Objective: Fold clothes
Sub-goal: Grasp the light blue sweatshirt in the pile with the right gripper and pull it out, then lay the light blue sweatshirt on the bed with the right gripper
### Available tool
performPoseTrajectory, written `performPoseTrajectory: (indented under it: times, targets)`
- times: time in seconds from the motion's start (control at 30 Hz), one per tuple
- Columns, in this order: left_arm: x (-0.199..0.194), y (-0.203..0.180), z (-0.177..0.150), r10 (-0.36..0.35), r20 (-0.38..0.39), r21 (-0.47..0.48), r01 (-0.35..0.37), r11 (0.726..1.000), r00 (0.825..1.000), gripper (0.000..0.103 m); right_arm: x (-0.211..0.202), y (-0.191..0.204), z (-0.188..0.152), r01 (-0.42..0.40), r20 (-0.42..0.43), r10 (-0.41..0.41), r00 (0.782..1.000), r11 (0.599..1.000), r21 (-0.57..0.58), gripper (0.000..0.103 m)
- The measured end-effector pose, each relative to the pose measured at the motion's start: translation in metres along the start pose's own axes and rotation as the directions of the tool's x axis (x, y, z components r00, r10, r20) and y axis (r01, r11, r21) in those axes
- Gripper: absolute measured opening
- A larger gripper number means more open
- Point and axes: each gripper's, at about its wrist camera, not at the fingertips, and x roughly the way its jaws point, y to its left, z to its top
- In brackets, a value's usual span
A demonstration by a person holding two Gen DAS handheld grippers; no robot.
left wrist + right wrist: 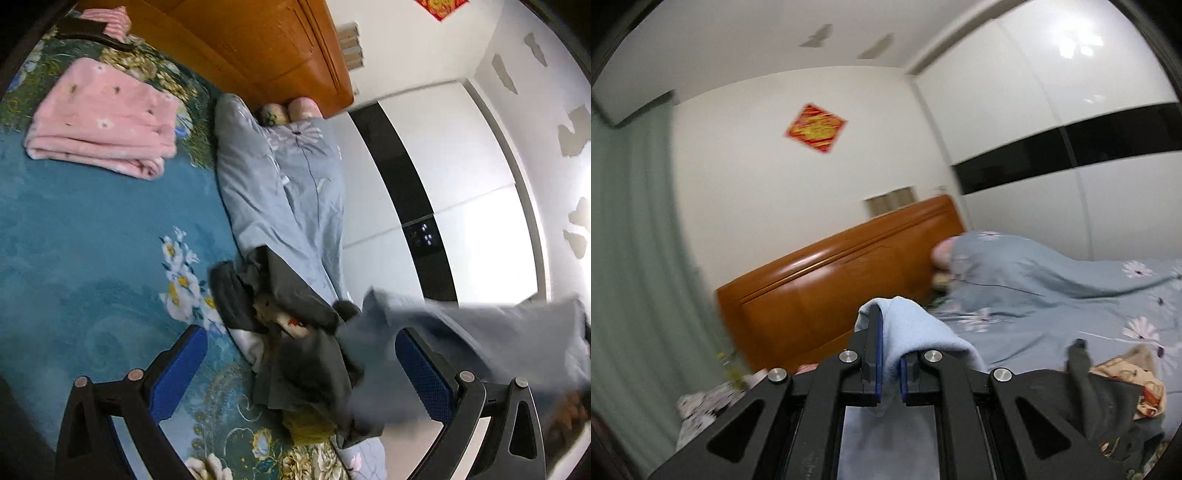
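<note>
Right tongs (891, 354): clamped on light-blue garment (916, 332), lifted.
Left tongs (301, 373): wide apart, empty.
Folded: pink garment (103, 118), 10 o'clock.
Unfolded: dark heap (295, 332).

Light blue garment (916, 332) draped, pinched between right tongs (891, 363); dark grey clothes (295, 332) lie crumpled on bed.
</note>
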Motion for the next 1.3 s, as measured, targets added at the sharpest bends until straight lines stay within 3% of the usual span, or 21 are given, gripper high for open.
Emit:
performPoseTrajectory:
  times: [0.13,0.17,0.23,0.33,0.43,0.53,0.6,0.7,0.8,0.9,0.97,1.07,1.1,1.13,1.2,1.3]
  targets:
    - [-0.020,0.027,0.011,0.011,0.040,-0.110,-0.006,0.994,0.999,0.103,-0.027,0.039,-0.015,-0.097,-0.018,0.096,0.995,0.994,-0.042,0.007]
    - [-0.024,0.035,0.012,0.024,0.050,-0.141,-0.016,0.990,0.998,0.103,-0.029,0.035,-0.023,-0.087,-0.031,0.086,0.996,0.996,-0.031,0.007]
    - [-0.031,0.050,0.014,0.050,0.067,-0.196,-0.036,0.980,0.997,0.103,-0.029,0.000,-0.053,-0.005,-0.085,0.008,0.996,0.999,0.032,0.007]
    - [-0.034,0.059,0.010,0.091,0.064,-0.182,-0.078,0.980,0.994,0.103,-0.030,-0.054,-0.098,0.127,-0.176,-0.105,0.979,0.984,0.121,0.007]
    - [-0.023,0.054,0.000,0.180,0.004,-0.061,-0.180,0.982,0.984,0.103,-0.031,-0.108,-0.144,0.263,-0.274,-0.205,0.939,0.945,0.195,0.007]
    - [-0.004,0.051,-0.018,0.281,-0.064,0.075,-0.276,0.958,0.957,0.103,-0.032,-0.161,-0.189,0.399,-0.377,-0.290,0.880,0.882,0.252,0.007]
    - [0.005,0.057,-0.027,0.324,-0.090,0.116,-0.313,0.943,0.942,0.103,-0.032,-0.197,-0.219,0.487,-0.446,-0.336,0.829,0.827,0.280,0.007]
    - [0.021,0.069,-0.040,0.387,-0.128,0.154,-0.367,0.917,0.913,0.103,-0.033,-0.251,-0.265,0.611,-0.549,-0.389,0.740,0.730,0.306,0.007]
    - [0.038,0.081,-0.050,0.433,-0.170,0.164,-0.407,0.898,0.885,0.103,-0.033,-0.305,-0.310,0.723,-0.648,-0.420,0.636,0.616,0.311,0.007]
    - [0.058,0.085,-0.068,0.470,-0.218,0.230,-0.423,0.876,0.855,0.103,-0.049,-0.329,-0.325,0.769,-0.694,-0.425,0.581,0.567,0.296,0.007]
    - [0.071,0.087,-0.083,0.491,-0.254,0.276,-0.424,0.862,0.833,0.103,-0.046,-0.327,-0.334,0.766,-0.720,-0.407,0.562,0.585,0.267,0.007]
    - [0.086,0.093,-0.103,0.514,-0.314,0.307,-0.427,0.851,0.798,0.103,-0.039,-0.302,-0.324,0.739,-0.717,-0.450,0.532,0.661,0.133,0.011]
    - [0.090,0.095,-0.109,0.521,-0.327,0.316,-0.429,0.846,0.788,0.103,-0.037,-0.290,-0.316,0.723,-0.715,-0.464,0.523,0.685,0.085,0.021]
    - [0.093,0.096,-0.114,0.529,-0.338,0.325,-0.431,0.842,0.778,0.103,-0.033,-0.272,-0.309,0.702,-0.695,-0.502,0.514,0.713,0.004,0.041]
    - [0.099,0.098,-0.122,0.542,-0.352,0.342,-0.435,0.833,0.763,0.103,-0.025,-0.243,-0.302,0.651,-0.652,-0.562,0.509,0.747,-0.136,0.069]
    - [0.106,0.099,-0.130,0.542,-0.367,0.359,-0.423,0.832,0.756,0.103,-0.010,-0.211,-0.304,0.591,-0.606,-0.591,0.532,0.772,-0.233,0.070]
